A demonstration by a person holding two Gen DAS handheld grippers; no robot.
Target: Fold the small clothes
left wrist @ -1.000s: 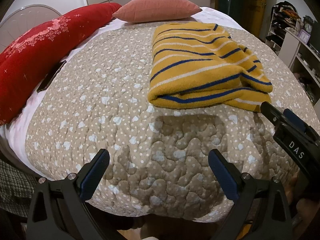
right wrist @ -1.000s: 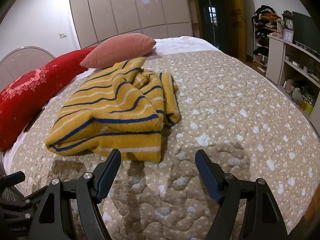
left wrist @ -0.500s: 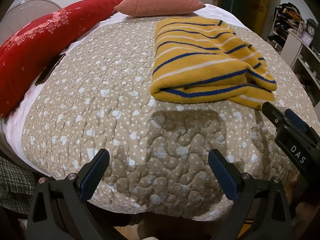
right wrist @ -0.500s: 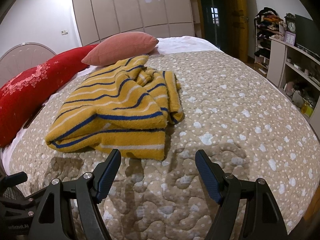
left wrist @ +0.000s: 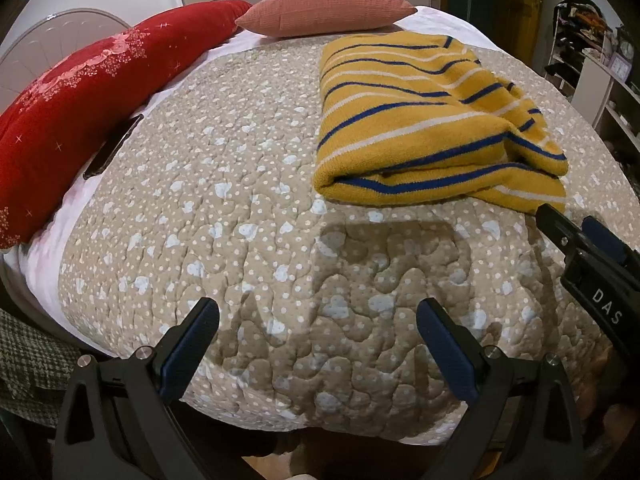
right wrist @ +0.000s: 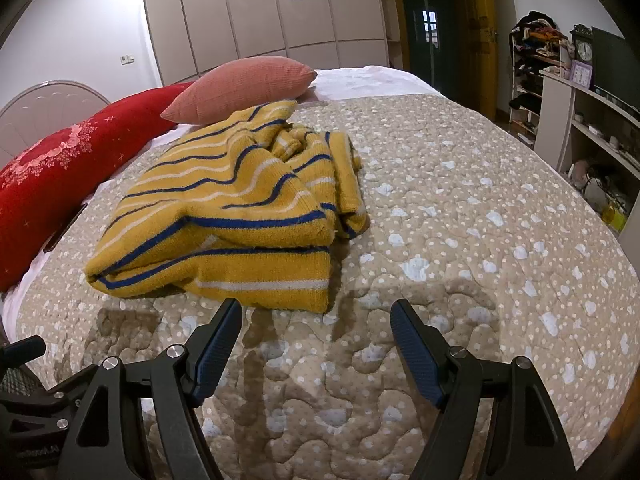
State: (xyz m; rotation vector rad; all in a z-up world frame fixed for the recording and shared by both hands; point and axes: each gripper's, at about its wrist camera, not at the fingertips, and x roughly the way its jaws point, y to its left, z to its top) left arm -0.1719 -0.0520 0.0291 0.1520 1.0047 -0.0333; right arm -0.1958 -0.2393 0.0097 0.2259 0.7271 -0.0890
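Sharp, evenly lit fisheye views; edges bend, soft shadows cross the quilt (left wrist: 248, 216).

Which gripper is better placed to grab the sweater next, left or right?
Right. The right gripper is open just before the sweater's near hem; the left gripper faces bare quilt, sweater off to its right.

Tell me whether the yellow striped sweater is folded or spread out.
Folded. The yellow striped sweater lies doubled in stacked layers on the quilt, its near edge a rounded fold, though the far side is bunched.
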